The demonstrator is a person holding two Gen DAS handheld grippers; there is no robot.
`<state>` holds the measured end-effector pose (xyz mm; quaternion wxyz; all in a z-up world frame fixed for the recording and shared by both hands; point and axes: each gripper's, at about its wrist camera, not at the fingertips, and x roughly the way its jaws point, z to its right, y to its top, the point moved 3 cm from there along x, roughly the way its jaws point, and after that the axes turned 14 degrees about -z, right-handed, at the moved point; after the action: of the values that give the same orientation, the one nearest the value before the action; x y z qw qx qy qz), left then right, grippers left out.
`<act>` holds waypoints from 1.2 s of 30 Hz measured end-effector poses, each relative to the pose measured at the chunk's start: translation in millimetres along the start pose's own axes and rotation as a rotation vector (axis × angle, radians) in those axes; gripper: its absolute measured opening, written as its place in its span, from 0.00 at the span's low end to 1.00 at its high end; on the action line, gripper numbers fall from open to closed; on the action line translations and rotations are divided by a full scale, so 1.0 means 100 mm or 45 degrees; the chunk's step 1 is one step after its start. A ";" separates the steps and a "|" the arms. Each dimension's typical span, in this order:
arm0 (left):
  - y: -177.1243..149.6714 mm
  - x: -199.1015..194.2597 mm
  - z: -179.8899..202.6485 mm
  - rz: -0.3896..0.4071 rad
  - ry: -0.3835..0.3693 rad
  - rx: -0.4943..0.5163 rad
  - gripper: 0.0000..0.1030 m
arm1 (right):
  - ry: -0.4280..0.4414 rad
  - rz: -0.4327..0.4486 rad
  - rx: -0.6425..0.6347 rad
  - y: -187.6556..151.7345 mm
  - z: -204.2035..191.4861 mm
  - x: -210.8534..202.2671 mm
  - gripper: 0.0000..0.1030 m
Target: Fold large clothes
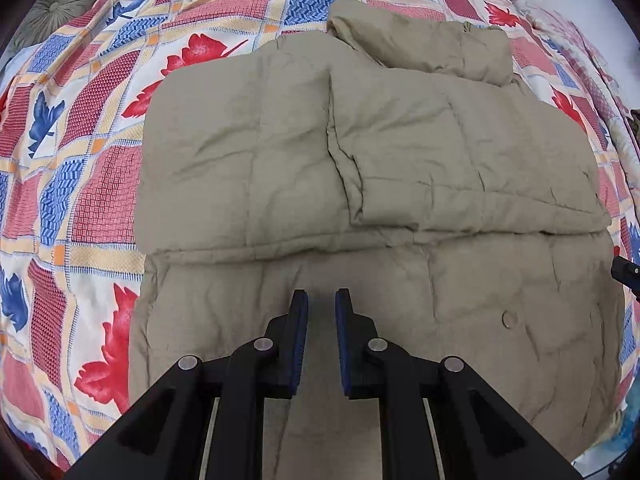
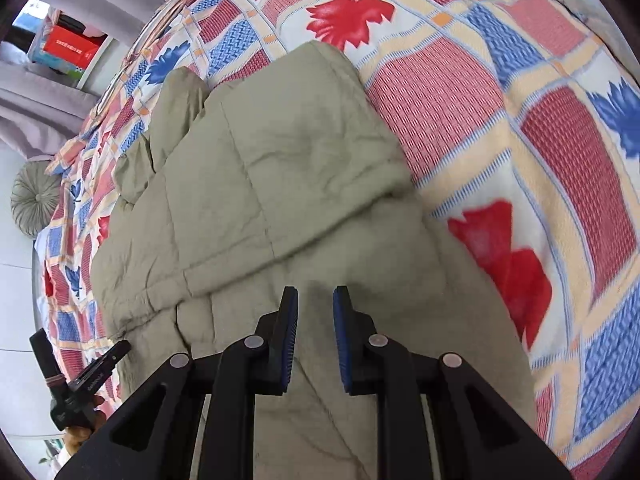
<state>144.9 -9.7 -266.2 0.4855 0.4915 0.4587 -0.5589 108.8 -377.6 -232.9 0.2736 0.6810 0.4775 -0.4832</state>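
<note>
Khaki quilted coat [image 1: 360, 168] folded on patterned bedspread [image 1: 80, 184], left gripper [image 1: 322, 300] and right gripper [image 2: 316, 296] above its near part, jaws slightly apart, holding nothing

We count one khaki quilted coat [image 1: 360, 168], lying on one patterned bedspread [image 1: 92, 184]. Two grippers are present: the left gripper [image 1: 322, 300] and the right gripper [image 2: 316, 296], each with two blue-padded fingers. One round pleated cushion [image 2: 36, 200] sits at the bed's edge. One snap button [image 1: 509, 319] shows on the coat.
</note>
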 end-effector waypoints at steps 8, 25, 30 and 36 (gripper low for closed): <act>-0.46 -0.08 0.11 -0.012 -0.007 0.013 0.99 | 0.024 -0.047 0.052 -0.51 0.08 -0.01 0.20; -1.06 -0.18 0.03 -0.086 0.103 -0.022 0.99 | 0.031 -0.117 0.171 -1.28 0.22 -0.18 0.45; -1.21 -0.26 -0.11 -0.110 0.042 -0.035 0.99 | 0.035 -0.119 0.204 -1.41 0.25 -0.24 0.59; -1.35 -0.30 -0.13 -0.159 -0.026 -0.073 0.99 | 0.076 -0.121 0.261 -1.54 0.32 -0.30 0.71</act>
<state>13.5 20.7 -232.5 0.4683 0.4421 0.4993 -0.5796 -46.6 -354.9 -204.0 0.1650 0.6961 0.4652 -0.5214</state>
